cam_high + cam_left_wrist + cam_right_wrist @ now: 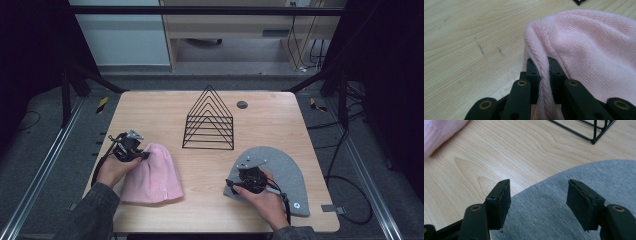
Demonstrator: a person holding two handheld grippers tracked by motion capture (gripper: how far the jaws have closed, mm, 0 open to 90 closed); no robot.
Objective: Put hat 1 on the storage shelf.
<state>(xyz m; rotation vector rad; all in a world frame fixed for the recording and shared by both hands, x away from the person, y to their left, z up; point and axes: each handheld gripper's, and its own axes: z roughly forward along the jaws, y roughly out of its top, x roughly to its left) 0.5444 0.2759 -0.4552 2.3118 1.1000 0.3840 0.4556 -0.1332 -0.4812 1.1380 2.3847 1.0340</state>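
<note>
Where the wooden surface [150, 107] spreads across the high view, it carries a black wire rack [209, 120] standing upright at mid-back, a grey beanie [285, 172] lying flat at the near right and a pink beanie [152, 175] lying flat at the near left, the two hats well apart. Left gripper [131, 150] is at the pink beanie's upper left edge; its own view shows both black jaws pressed together on a raised ridge of pink knit [543, 75], so it is clamped on the pink beanie. Right gripper [247, 181] sits over the near-left part of the grey beanie with its jaws standing apart, grey cloth [554, 220] beneath them, nothing pinched. Step in hand, as judged: take up each hat by an edge fold. To do it well, the left grip looks secure enough to lift slowly and watch that the fold does not slide out. The right gripper should come down at the brim edge, not mid-panel, catch a fold of the felt-like cloth, then close fully before any lift.
</note>
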